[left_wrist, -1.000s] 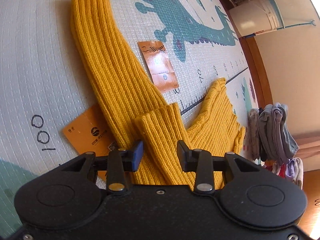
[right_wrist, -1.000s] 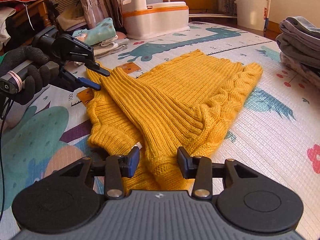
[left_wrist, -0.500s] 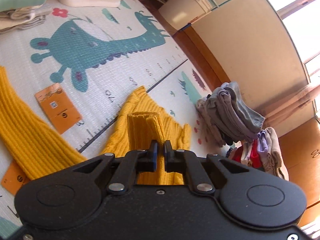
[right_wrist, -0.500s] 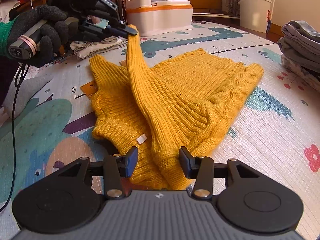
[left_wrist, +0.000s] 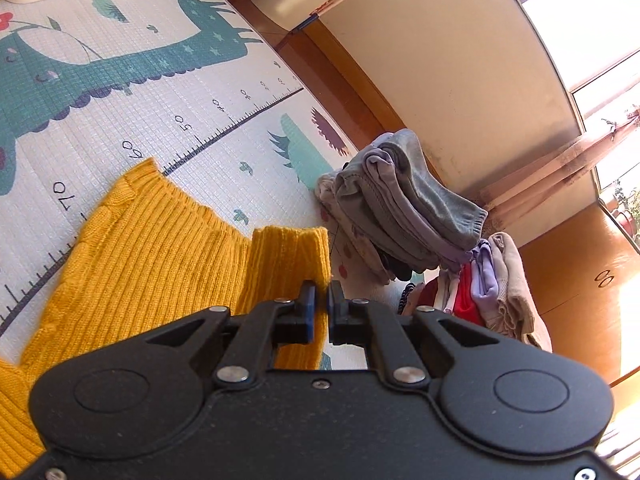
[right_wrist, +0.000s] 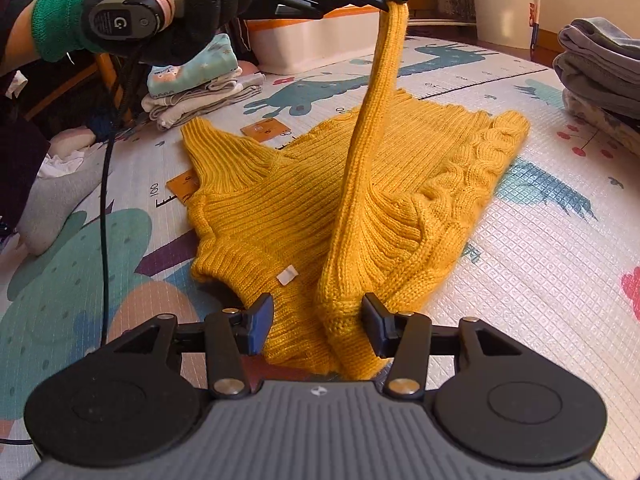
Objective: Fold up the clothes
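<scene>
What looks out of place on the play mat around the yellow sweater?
Two orange cards lie on the mat beside the sweater; one is partly tucked under its edge. They are not clothes. Otherwise, only the sleeve is lifted by the left hand-held gripper.

The left wrist view rides the raised black left gripper (left_wrist: 319, 300), tilted down across the patterned foam play mat (left_wrist: 224, 152), rolled so that the floor climbs toward 1 o'clock; a stack of folded grey clothes (left_wrist: 404, 208) sits at 3 o'clock. The right wrist view sits low and close over the same mat, facing 12 o'clock across the mustard ribbed knit sweater (right_wrist: 420, 168); both views share the sweater, the mat and that stack, and the right one sees the left gripper at 11 o'clock.
</scene>
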The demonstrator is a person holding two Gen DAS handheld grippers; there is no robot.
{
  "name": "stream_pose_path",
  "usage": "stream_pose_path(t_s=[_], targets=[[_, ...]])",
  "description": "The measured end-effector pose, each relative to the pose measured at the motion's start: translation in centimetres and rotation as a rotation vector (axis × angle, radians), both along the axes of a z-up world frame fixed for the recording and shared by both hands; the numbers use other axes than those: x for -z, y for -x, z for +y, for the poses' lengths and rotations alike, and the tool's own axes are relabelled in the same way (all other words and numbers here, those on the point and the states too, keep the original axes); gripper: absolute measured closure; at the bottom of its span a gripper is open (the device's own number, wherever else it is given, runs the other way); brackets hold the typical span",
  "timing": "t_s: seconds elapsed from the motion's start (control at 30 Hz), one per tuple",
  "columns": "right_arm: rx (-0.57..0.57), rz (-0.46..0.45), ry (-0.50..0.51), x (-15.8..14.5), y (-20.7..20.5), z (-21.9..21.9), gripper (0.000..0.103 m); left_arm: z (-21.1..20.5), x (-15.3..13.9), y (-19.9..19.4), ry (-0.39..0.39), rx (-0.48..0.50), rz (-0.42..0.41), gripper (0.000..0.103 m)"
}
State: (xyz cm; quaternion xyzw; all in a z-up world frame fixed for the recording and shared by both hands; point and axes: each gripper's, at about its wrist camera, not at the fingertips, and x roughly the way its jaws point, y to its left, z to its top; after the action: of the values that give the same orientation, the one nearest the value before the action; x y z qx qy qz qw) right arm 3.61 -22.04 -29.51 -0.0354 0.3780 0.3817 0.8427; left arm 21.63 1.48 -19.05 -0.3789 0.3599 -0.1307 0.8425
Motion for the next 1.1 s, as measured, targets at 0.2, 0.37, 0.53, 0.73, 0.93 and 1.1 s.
stream_pose_path(t_s=[0.2,0.37,0.53,0.73,0.93,1.1], targets=[[0.022,0.044,-0.057,0.2,-0.5,-0.6,0.053,-2.6,2.5,-3.4,-0.035,0.012,0.053,0.100],[0.047,0.092,-0.119,0.4,-1.2,-1.4,0.053,-4.5,4.2,-5.2,-0.071,0.016,0.091,0.100],[0.077,0.149,-0.195,0.9,-1.9,-2.4,0.053,-6.4,5.3,-6.7,-0.138,0.026,0.115,0.100],[0.093,0.177,-0.237,1.3,-2.1,-2.8,0.053,-9.0,6.4,-7.8,-0.280,0.063,0.129,0.100],[0.104,0.186,-0.251,1.3,-2.0,-2.9,0.053,-11.1,7.6,-8.4,-0.429,0.136,0.113,0.100],[0.115,0.179,-0.239,0.5,-1.3,-3.6,0.052,-12.0,7.6,-8.9,-0.516,0.247,0.075,0.096]])
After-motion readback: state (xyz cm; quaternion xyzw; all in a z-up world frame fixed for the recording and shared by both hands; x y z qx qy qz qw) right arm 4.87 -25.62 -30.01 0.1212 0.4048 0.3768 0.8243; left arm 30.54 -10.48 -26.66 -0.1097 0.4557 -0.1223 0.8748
